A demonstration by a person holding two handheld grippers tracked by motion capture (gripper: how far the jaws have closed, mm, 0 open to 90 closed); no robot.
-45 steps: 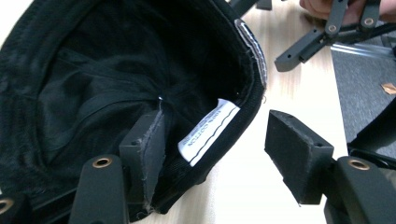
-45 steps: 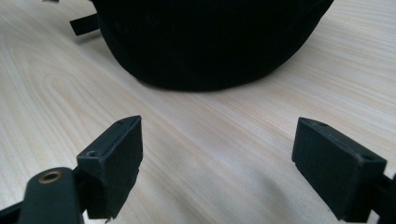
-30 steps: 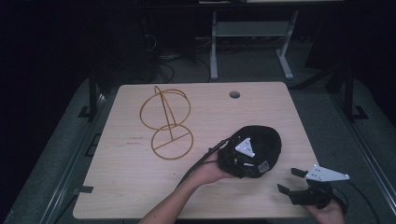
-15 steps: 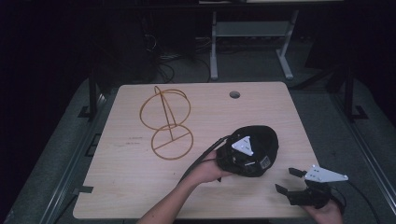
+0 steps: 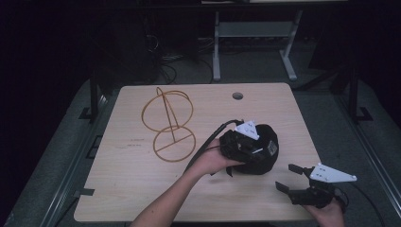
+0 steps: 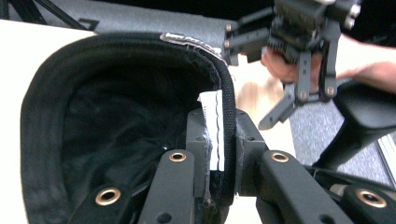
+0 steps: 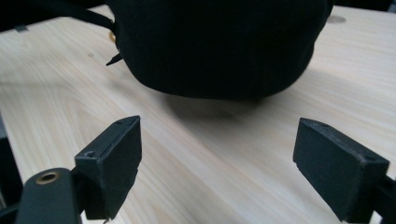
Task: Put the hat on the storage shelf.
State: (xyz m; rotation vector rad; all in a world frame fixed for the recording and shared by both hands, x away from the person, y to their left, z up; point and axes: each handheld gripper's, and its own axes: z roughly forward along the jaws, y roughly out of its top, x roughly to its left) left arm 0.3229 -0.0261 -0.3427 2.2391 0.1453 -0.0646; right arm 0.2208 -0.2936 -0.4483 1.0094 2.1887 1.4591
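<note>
My left gripper [image 6: 219,182] pinches the black fabric cap's [image 5: 262,151] rim near the table's [image 5: 118,179] right edge; my right gripper [image 5: 289,178], jaws apart, probably grabs next.

A wire stand [image 5: 168,124] rests on the wooden table [image 5: 123,175].

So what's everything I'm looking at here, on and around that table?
Cap: one, black, right of table centre, rim clamped in the left gripper.
Wire stand: one, golden, two hoops, left of centre.
Table: one, light wood, round hole near the far edge.
Metal frame: one, grey, on the floor behind the table.
Left gripper: one, black, shut on the cap's rim.
Right gripper: one, black, fingers open, near right corner.
</note>
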